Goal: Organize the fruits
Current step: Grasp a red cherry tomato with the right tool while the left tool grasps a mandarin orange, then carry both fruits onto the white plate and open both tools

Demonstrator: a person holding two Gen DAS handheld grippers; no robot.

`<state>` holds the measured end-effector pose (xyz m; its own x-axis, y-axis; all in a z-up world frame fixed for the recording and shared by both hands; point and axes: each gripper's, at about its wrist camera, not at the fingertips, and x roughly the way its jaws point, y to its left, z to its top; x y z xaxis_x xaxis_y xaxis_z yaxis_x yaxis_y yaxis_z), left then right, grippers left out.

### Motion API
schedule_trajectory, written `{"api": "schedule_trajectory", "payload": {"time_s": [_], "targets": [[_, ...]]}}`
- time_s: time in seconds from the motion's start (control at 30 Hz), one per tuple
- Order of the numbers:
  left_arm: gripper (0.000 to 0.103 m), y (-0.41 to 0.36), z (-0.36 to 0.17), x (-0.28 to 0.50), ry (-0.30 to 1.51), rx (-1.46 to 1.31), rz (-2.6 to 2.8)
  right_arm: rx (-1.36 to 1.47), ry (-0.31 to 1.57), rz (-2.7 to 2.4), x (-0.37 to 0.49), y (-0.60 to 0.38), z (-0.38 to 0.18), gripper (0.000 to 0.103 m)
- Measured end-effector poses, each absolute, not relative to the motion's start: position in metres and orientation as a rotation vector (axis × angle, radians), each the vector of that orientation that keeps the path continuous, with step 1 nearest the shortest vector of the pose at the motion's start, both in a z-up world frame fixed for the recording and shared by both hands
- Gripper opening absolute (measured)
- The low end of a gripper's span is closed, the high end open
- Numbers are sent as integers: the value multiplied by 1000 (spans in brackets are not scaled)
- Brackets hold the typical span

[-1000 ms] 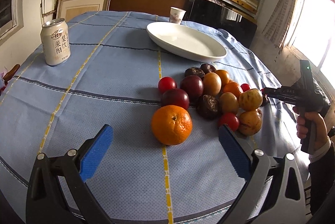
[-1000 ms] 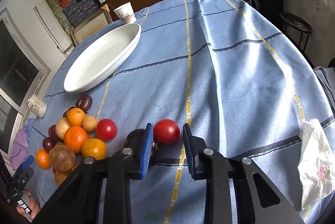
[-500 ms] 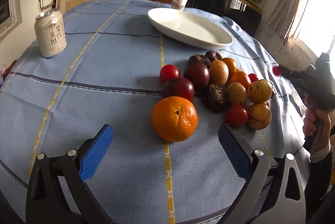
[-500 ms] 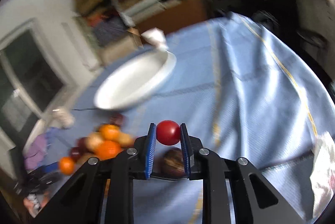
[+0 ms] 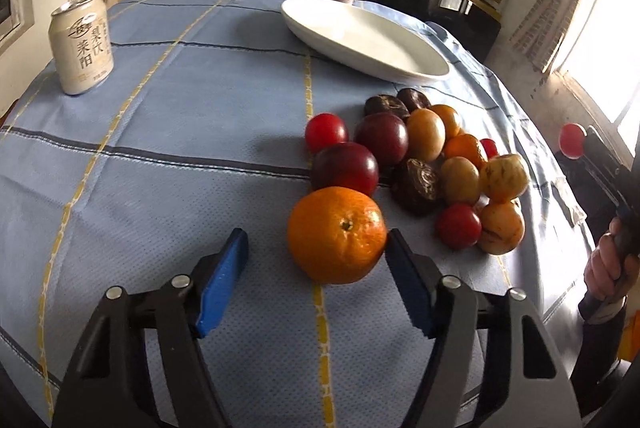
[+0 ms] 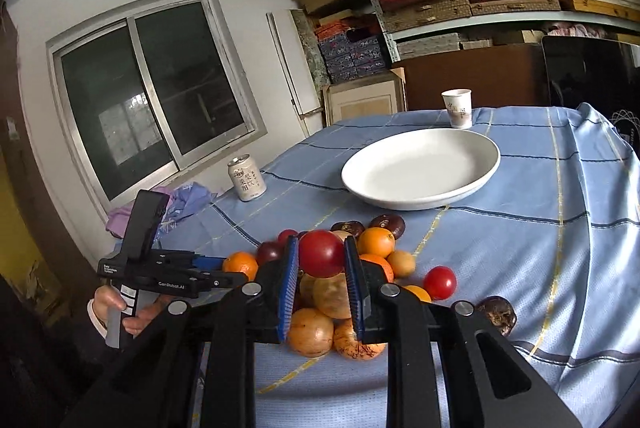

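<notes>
Orange (image 5: 337,234) between closing left gripper (image 5: 316,280) fingers, right pad touching; tomato (image 6: 321,253) clamped in right gripper (image 6: 321,284).

Daylight glare from window (image 5: 608,60) at right, blown out; soft shadows; fisheye bending, dark corners; both views sharp.

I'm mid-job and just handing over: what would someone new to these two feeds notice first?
First, the right gripper, shut on a red tomato and held above the fruit pile in the right wrist view. Next, the big orange between the blue pads of the left gripper, whose jaws have just been closing; the right pad looks at its skin, the left stands clear. Beyond the pile sits the empty white dish on the blue cloth.
</notes>
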<state>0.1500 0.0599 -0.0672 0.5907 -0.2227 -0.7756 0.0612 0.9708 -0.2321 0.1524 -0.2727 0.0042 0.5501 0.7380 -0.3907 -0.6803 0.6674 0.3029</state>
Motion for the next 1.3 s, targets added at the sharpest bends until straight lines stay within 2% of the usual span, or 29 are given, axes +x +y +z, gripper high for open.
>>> {"api": "schedule_trajectory", "payload": {"time_s": [0.1, 0.23, 0.5, 0.63, 0.87, 1.03, 1.17, 1.2, 1.23, 1.27, 1.3], "targets": [[67, 53, -67, 152, 935, -149, -174, 114, 518, 842, 150, -271, 3, 23], [47, 47, -65, 153, 940, -118, -201, 102, 521, 831, 148, -269, 1, 23], [47, 60, -55, 152, 923, -158, -210, 105, 549, 825, 153, -264, -1, 23], [47, 62, -20, 164, 877, -104, -220, 105, 597, 835, 169, -257, 13, 23], [47, 29, 22, 267, 884, -66, -315, 191, 698, 748, 248, -243, 25, 26], [47, 13, 3, 350, 975, -119, -297, 254, 799, 634, 323, -231, -2, 26], [47, 7, -16, 384, 1029, -120, -267, 256, 852, 585, 358, -221, -25, 26], [47, 6, -18, 390, 1041, -113, -256, 257, 863, 582, 361, -219, -28, 29], [49, 7, -20, 392, 1045, -108, -242, 256, 877, 579, 366, -217, -32, 31], [53, 7, -21, 391, 1045, -107, -236, 255, 881, 573, 367, -215, -33, 37], [61, 8, -17, 389, 1032, -110, -237, 256, 873, 566, 368, -215, -32, 39]]}}
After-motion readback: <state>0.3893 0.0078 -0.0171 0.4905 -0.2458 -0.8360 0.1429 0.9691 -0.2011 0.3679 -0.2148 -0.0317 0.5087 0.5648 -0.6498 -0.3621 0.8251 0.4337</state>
